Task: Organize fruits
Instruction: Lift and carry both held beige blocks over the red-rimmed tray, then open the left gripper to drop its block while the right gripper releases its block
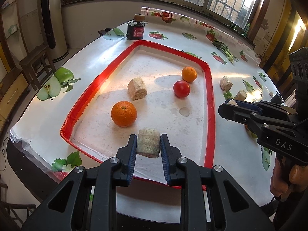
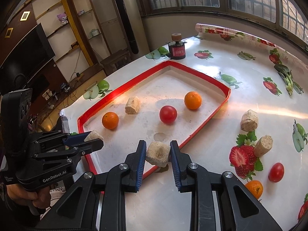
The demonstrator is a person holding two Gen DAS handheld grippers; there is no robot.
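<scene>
A red-rimmed white tray (image 1: pixel 209 88) (image 2: pixel 221 85) holds two oranges (image 1: pixel 124 113) (image 1: pixel 189 74), a red tomato (image 1: pixel 181 89) and a tan fibrous block (image 1: pixel 137 88). My left gripper (image 1: pixel 148 144) is shut on another tan block (image 1: pixel 149 142), held above the tray's near edge; it also shows in the right wrist view (image 2: pixel 92 137). My right gripper (image 2: pixel 156 154) is shut on a tan block (image 2: pixel 157 154) over the tray's right rim; it shows in the left wrist view (image 1: pixel 231 105). Outside the tray lie a tomato (image 2: pixel 276 172), a small orange (image 2: pixel 254 189) and two tan blocks (image 2: pixel 249 123) (image 2: pixel 263 146).
The table (image 2: pixel 240 73) wears a glossy fruit-print cloth. A black and red cylinder (image 1: pixel 135 29) topped with a cork piece stands beyond the tray's far corner. A wooden stool (image 1: pixel 36 65) and shelves stand left of the table. Windows run behind.
</scene>
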